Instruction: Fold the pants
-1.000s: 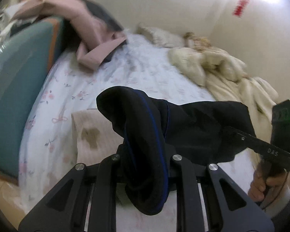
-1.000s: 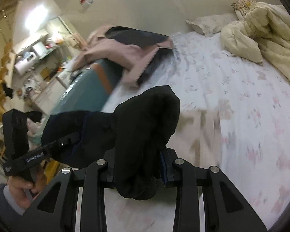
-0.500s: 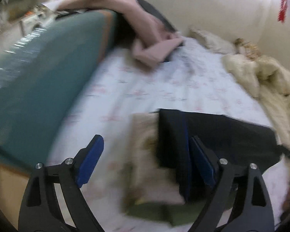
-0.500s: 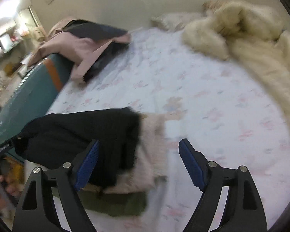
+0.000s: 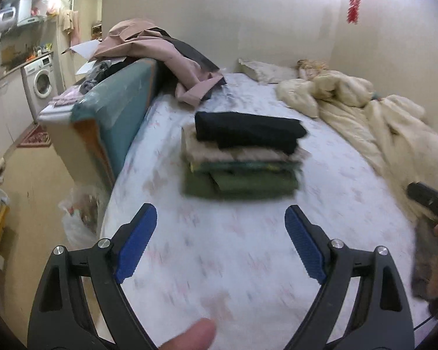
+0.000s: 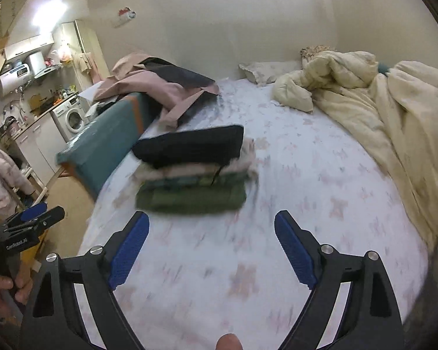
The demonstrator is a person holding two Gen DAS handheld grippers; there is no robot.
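Note:
The folded black pants lie on top of a stack of folded clothes on the bed; they also show in the right wrist view, above beige and green layers. My left gripper is open and empty, held back from the stack over the sheet. My right gripper is open and empty, also short of the stack. The left gripper's body shows at the left edge of the right wrist view.
A cream duvet is bunched along the bed's right side. A pink and dark garment pile lies on the teal headboard-like panel at left. A plastic bag sits on the floor by the bed. A washing machine stands far left.
Both grippers were shut on the black pants, carried them to the stack, then opened and let go. Both have now pulled back from the stack.

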